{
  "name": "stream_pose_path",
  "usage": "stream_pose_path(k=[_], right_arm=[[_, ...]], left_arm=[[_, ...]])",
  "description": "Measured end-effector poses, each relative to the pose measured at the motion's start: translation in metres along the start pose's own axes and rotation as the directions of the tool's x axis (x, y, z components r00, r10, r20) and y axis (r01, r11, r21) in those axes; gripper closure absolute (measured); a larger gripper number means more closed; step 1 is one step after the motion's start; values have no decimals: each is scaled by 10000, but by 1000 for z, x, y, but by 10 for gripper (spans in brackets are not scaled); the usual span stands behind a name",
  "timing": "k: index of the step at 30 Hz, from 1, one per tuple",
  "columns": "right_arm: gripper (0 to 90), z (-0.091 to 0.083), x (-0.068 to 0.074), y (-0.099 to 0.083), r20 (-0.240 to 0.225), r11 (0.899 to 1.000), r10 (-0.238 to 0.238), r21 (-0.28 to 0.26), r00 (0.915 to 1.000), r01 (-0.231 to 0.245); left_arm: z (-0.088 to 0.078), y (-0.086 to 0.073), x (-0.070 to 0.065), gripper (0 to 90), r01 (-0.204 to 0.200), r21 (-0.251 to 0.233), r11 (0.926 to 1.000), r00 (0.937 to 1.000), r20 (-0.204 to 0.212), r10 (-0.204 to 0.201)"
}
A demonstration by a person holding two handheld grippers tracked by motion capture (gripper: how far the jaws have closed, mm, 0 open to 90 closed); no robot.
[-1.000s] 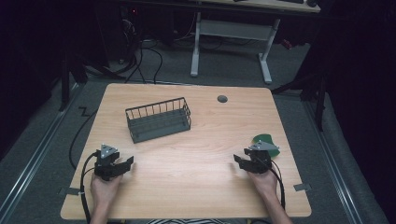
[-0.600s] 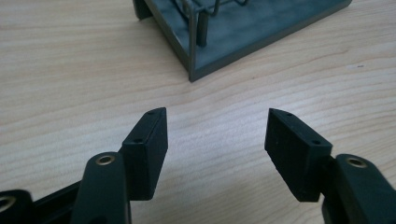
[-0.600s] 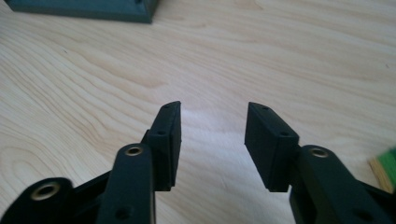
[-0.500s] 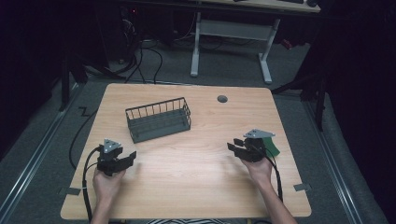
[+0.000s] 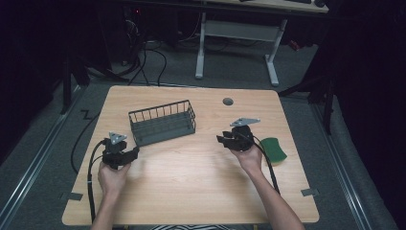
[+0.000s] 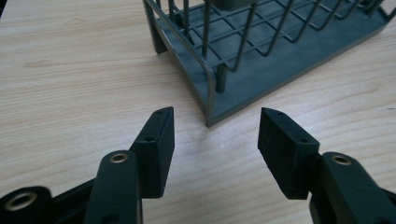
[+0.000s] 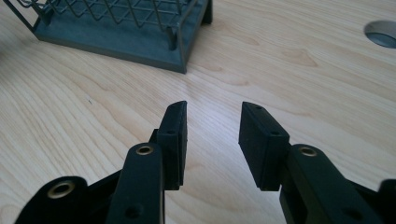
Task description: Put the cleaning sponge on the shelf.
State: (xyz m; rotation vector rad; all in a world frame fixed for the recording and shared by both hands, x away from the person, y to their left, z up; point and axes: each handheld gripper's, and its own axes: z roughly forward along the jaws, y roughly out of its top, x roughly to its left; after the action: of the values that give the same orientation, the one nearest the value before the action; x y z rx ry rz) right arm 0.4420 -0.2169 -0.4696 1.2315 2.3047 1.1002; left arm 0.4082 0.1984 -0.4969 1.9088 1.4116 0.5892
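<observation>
Left gripper (image 5: 135, 152) held over the wooden table (image 5: 191, 191), jaws apart with nothing between them, lately closing a little; in the left gripper view (image 6: 215, 126) aimed at the near corner of the wire basket (image 6: 261, 51), just short of it, not touching. Right gripper (image 5: 221, 139) also parted and empty, jaws lately drawn narrower; in the right gripper view (image 7: 212, 123) pointed across bare wood toward the basket's (image 7: 126, 28) end, well apart from it.

Basket (image 5: 163, 123) standing upright on the table, left of middle, grey wire walls on a flat grey base, a dark shape inside at the far end in the left gripper view, too cut off to tell. Between the two grippers, closer to the left one.

Green sponge (image 5: 273, 149) lying flat near the table's right edge, just beside the right hand (image 5: 249, 158), behind the right gripper. Round grey hole (image 5: 228, 101) in the tabletop near the far edge, beyond the right gripper. Left hand (image 5: 112, 177) at the near left.
</observation>
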Motion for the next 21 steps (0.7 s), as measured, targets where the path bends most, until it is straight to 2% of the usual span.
stream_pose_path(k=[5,10,11,15,18,21], right_arm=[[637,13,4,14,-200,9998,-95,156,9998,98],[654,29,7,28,-340,9995,-109,304,9994,120],[655,37,8,32,-431,9991,3,422,9991,15],[655,47,8,37,-501,9986,96,525,9987,-69],[658,61,7,43,-661,9973,379,659,9971,-336],[663,65,8,45,-689,9970,430,671,9967,-384]], left_arm=[[5,6,1,488,13,-28,10000,10000,-87,-13],[12,7,5,543,455,-114,9989,9990,0,-455],[13,7,5,565,462,-93,9989,9989,-5,-462],[18,7,5,589,606,-136,9981,9982,24,-606],[22,7,5,609,635,-91,9979,9980,25,-635],[23,7,4,621,646,-139,9978,9979,67,-645]])
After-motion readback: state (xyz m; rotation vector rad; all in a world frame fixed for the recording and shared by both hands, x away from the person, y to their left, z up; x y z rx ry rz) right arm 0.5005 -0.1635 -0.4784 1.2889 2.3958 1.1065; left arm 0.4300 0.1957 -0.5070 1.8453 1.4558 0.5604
